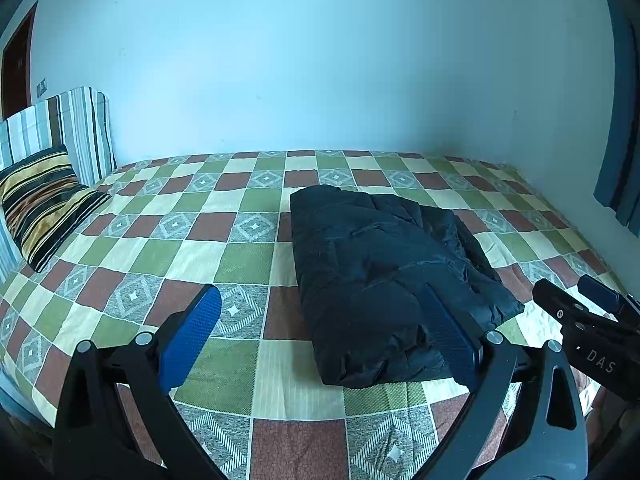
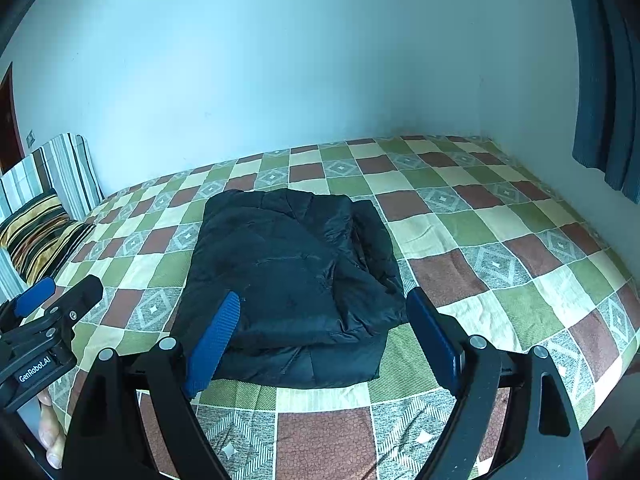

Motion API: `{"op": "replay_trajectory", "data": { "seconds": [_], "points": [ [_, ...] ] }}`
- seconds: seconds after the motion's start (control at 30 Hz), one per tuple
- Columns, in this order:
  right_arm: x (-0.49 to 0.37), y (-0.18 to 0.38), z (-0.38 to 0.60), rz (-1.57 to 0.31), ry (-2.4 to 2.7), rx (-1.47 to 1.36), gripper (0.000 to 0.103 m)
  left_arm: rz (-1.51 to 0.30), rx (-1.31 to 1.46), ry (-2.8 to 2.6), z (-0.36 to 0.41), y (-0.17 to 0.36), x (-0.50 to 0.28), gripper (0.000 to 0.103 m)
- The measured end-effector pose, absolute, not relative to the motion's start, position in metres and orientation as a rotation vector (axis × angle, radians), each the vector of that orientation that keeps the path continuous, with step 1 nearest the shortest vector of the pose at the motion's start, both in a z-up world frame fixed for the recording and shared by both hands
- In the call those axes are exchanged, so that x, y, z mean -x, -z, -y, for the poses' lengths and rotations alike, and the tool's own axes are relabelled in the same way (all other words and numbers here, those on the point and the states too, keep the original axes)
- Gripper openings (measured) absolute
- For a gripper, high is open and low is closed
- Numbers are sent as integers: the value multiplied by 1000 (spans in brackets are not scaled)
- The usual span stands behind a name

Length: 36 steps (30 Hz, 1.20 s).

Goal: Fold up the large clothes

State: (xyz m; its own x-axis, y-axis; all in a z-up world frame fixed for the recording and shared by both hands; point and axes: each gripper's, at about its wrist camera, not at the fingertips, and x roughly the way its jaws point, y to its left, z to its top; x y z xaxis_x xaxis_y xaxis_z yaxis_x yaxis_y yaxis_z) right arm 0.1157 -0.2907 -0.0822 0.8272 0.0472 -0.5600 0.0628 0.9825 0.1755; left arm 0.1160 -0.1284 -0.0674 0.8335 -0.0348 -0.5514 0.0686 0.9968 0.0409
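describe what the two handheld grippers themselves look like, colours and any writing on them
Both are black frames with silver round pivot bolts and two textured blue finger pads. The left gripper reads "GenRobot.AI" in white on its body in the right wrist view; the right gripper shows "DAS" in the left wrist view. No cables are visible.

Black puffy jacket [image 2: 294,280] — folded into a thick, lumpy square, lying flat in the middle of the checked bed, shiny and wrinkled

One folded black jacket [image 2: 292,280] lies on one bed [image 2: 500,248]. One striped pillow [image 1: 44,204], one curtain [image 2: 604,80], two grippers, each with two blue fingers [image 1: 192,336].
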Motion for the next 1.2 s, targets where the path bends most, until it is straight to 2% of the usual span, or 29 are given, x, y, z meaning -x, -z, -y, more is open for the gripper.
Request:
{"op": "replay_trajectory", "data": {
  "seconds": [0.73, 1.2],
  "points": [
    [-102, 75, 285, -578, -2, -166, 84, -526, -80, 38, 124, 55, -100, 101],
    [-107, 86, 286, -607, -4, -165, 84, -601, -47, 4, 113, 74, -113, 101]
  ]
}}
